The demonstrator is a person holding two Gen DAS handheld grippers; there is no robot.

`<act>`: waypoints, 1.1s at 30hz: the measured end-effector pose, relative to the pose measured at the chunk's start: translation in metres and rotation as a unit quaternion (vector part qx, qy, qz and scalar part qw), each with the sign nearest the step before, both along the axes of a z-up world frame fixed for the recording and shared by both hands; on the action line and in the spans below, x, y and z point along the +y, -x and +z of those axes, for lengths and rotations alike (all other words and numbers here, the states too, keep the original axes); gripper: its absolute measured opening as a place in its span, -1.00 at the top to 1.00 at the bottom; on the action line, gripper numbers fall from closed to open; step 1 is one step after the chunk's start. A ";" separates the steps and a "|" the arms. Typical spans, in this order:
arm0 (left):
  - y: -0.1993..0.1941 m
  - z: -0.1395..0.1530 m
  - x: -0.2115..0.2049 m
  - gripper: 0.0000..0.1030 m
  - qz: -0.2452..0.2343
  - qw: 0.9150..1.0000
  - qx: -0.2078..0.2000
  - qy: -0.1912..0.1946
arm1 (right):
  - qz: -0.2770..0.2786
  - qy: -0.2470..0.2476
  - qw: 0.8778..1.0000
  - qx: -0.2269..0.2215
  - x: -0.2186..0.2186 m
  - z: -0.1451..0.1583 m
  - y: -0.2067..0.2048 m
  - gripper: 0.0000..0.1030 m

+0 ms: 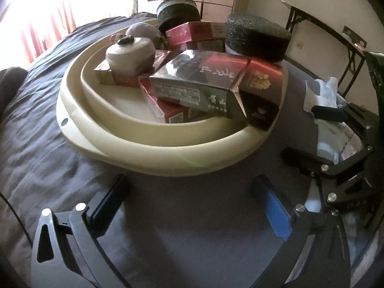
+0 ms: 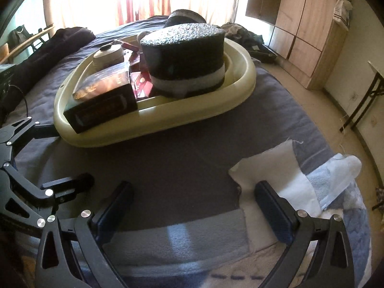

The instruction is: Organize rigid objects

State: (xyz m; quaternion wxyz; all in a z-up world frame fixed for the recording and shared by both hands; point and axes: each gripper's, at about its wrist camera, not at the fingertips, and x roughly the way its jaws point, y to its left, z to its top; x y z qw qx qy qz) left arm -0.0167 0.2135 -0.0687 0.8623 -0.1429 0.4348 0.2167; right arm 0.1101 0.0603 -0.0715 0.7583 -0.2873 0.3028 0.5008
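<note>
Both the left gripper [image 1: 189, 204] and right gripper [image 2: 192, 206] are held wide open, empty, near the basin [image 1: 144, 153]; the overhanging box [image 2: 100, 105] is best approached squarely.

Both wrist cameras are sitting low over the dark bedspread [image 1: 48, 124], looking forward toward the cream basin [image 1: 153, 153] near the bed's middle. The left view is facing it closer; the right view [image 2: 153, 129] is sitting further back, toward the bed's corner. Both are sharing the basin.
</note>
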 end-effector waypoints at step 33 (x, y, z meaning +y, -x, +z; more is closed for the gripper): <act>0.005 -0.002 -0.007 -1.00 -0.001 1.000 0.009 -0.009 | 0.002 0.000 1.000 0.001 -0.003 0.001 0.001 -0.99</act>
